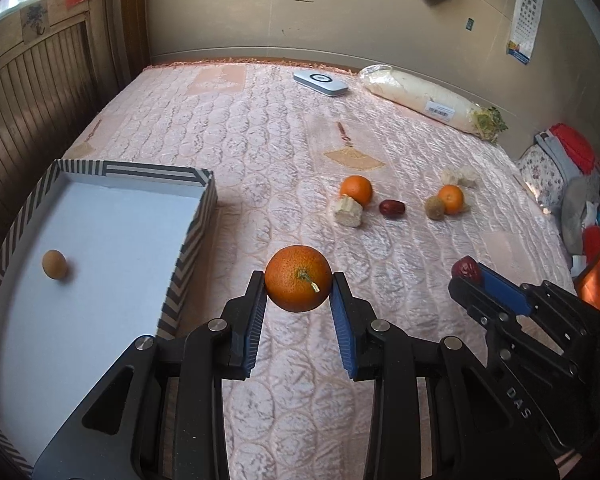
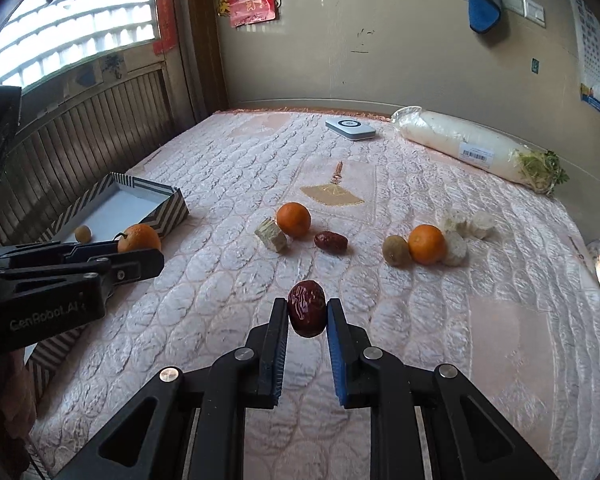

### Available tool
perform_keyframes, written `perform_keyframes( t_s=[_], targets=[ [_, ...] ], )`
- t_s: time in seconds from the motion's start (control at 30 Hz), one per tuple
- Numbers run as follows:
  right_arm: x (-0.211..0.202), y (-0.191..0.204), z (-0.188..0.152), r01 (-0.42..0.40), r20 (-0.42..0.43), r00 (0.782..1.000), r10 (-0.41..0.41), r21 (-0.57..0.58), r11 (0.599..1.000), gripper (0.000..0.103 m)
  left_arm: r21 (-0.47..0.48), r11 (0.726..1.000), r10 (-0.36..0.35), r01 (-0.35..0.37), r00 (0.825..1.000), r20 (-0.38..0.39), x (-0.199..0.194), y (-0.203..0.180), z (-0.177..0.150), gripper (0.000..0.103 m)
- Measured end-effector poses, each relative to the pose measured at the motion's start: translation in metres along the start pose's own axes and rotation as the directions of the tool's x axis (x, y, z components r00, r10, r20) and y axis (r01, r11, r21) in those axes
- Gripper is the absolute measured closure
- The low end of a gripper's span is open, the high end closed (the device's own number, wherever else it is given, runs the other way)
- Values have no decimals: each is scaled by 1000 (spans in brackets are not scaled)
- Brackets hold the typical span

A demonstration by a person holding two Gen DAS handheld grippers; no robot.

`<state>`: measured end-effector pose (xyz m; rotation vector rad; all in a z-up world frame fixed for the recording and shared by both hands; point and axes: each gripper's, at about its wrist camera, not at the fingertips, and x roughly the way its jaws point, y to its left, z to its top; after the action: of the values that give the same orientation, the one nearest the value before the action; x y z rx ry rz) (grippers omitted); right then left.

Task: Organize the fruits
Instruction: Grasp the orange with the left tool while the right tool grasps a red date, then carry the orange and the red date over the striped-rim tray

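Observation:
My left gripper (image 1: 299, 280) is shut on an orange (image 1: 299, 283) with a short stem, held above the pink quilt just right of the striped box (image 1: 196, 216). One small brown fruit (image 1: 54, 264) lies inside that box. My right gripper (image 2: 307, 310) is shut on a dark red date (image 2: 307, 308) lifted off the quilt. It also shows at the right of the left wrist view, right gripper (image 1: 469, 274). On the quilt lie an orange (image 2: 294, 219), a second date (image 2: 331, 241), another orange (image 2: 427, 244) and a brown round fruit (image 2: 396, 250).
Pale chunks (image 2: 274, 235) lie beside the oranges, more pale pieces (image 2: 466, 226) at the right. A wrapped white radish (image 2: 472, 146) and a white device (image 2: 350, 128) sit near the far wall. Wooden panelling (image 1: 32, 92) borders the left; clothes (image 1: 568, 156) pile at the right.

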<state>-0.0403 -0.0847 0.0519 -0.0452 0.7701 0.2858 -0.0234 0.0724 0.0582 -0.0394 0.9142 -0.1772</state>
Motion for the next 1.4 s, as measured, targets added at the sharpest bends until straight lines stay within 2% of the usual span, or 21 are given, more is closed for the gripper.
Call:
perform_keyframes(
  t_s=[0.23,0.5,0.73,1.03,1.4],
  targets=[
    [-35,6,-6,24,50,998,-24,4,1000,85,50,999,-22,21,1000,6,-11,-20,-7,72],
    [-48,25,-3,4,74,997,-2,-29,1000,85,38,999,5,-7,999,51,-33,-10,-8,72],
    [-48,45,2,-22,78,997,27,-67,998,85,12,999,45,-46,996,83,-48,12,-7,72],
    [-43,69,10,-60,80,994,68,-104,993,85,-40,995,96,-93,992,85,-53,45,-10,72],
    [-23,111,20,-145,50,987,155,-166,975,85,-115,979,177,-167,981,82,-61,91,-18,72]
  ],
)
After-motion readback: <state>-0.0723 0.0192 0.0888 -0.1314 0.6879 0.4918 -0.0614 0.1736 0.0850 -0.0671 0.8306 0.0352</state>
